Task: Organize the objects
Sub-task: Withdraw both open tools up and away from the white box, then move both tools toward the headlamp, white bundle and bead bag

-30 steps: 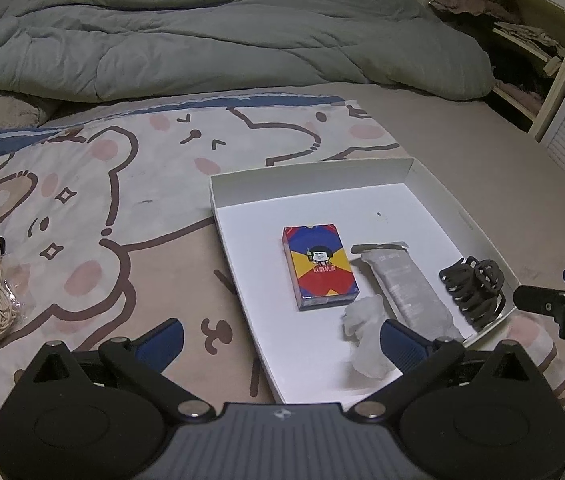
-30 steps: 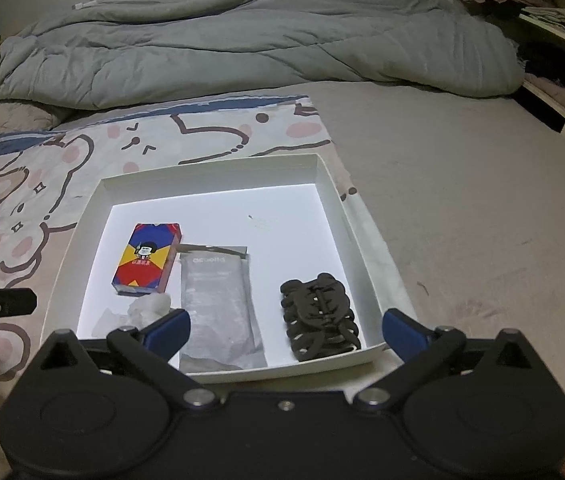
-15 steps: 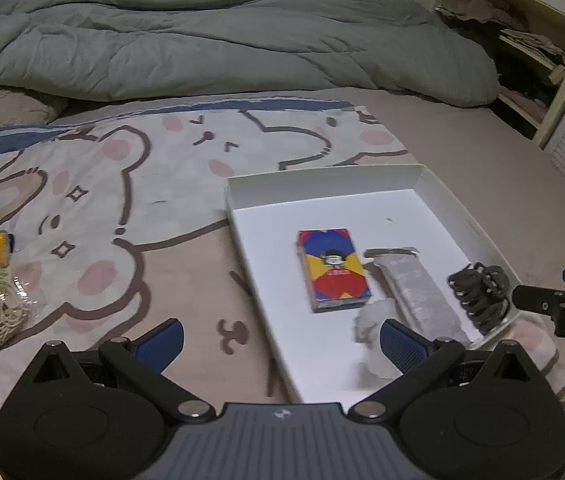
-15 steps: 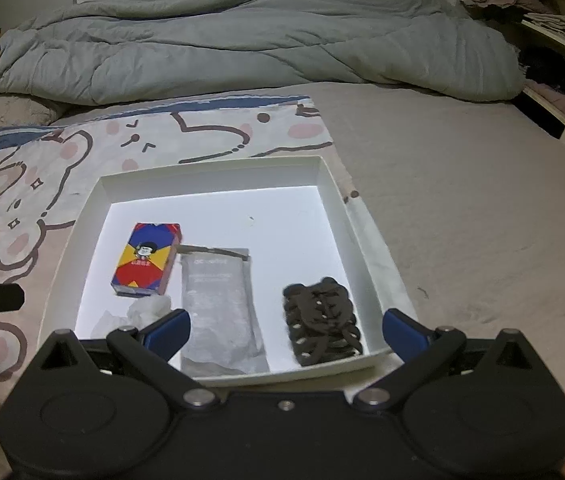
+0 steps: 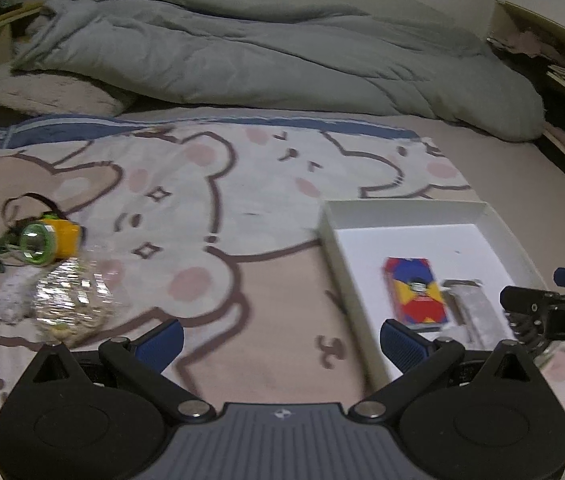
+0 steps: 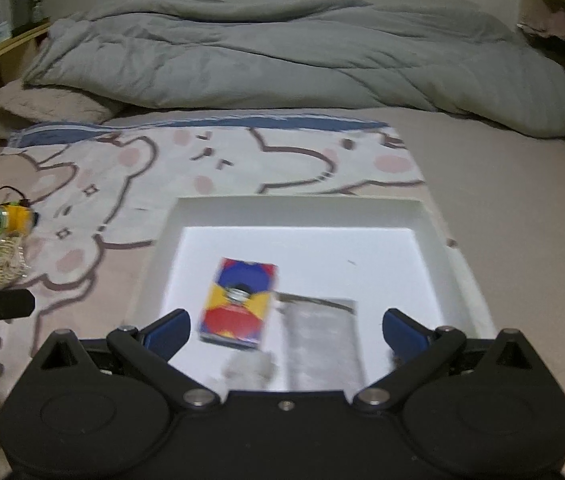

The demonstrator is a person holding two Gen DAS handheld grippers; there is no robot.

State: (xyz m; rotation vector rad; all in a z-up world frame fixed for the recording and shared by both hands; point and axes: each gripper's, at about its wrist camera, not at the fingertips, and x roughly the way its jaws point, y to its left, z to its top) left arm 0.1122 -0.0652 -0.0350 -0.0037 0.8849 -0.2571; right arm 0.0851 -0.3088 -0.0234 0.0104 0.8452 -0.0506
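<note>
The clear bag [image 5: 72, 306] and yellow toy [image 5: 48, 238] lie well left of the white box [image 5: 406, 210]. Both hand-held grippers, left [image 5: 280, 338] and right [image 6: 284, 330], gape empty. That crinkly bag could slip from a shallow pinch.

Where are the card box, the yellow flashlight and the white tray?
card box [image 6: 238, 304], right wrist view, middle of its printed top
yellow flashlight [image 5: 48, 238], left wrist view, its body behind the green lens
white tray [image 6: 298, 210], right wrist view, far wall

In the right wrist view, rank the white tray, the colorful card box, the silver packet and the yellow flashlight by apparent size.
1. White tray
2. Silver packet, partly hidden by the gripper
3. Colorful card box, close to the packet
4. Yellow flashlight, farther away, so unsure
</note>
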